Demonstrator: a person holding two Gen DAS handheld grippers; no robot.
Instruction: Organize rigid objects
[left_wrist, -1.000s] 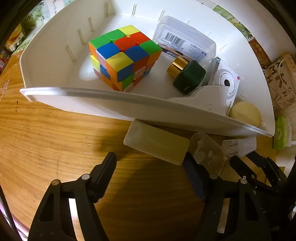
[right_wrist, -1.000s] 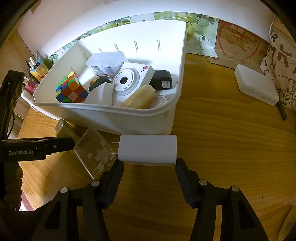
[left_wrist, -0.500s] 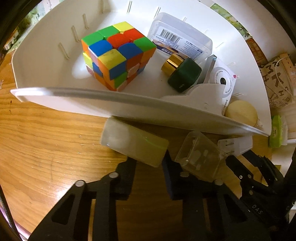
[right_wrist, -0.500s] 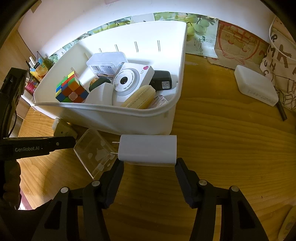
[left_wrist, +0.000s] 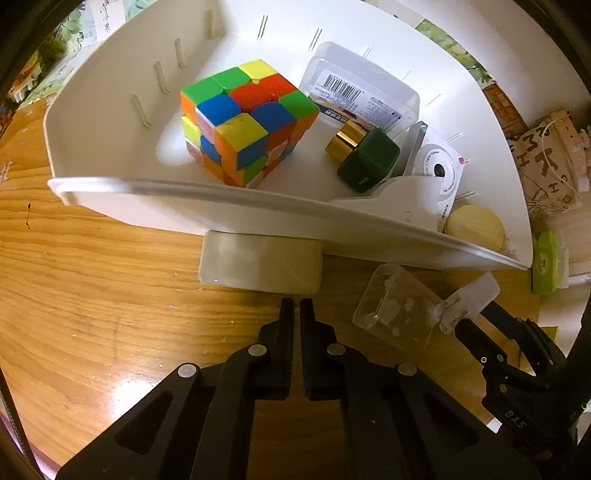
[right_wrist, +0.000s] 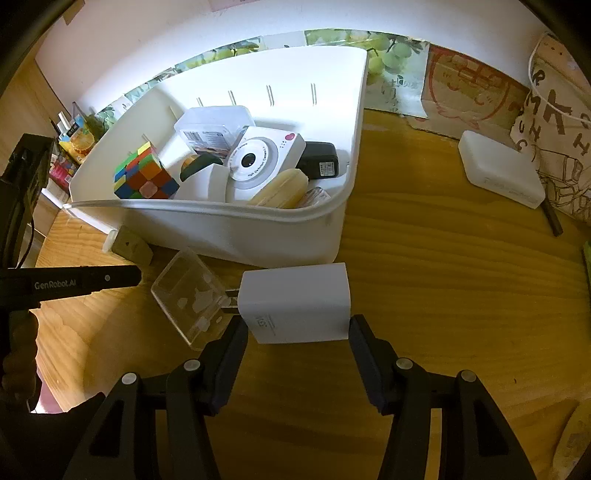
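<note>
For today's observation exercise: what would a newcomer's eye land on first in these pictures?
Probably the bright puzzle cube, sitting at the left of the crowded white bin. Next, the white charger gripped by the right gripper on the wooden table in front of the bin.

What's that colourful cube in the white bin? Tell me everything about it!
The puzzle cube is made of glossy plastic squares in green, blue, red, orange and yellow, all mixed up, not solved. It sits tilted, one corner toward the near wall, on the floor of the white bin, at its left end. Nothing grips it.
</note>
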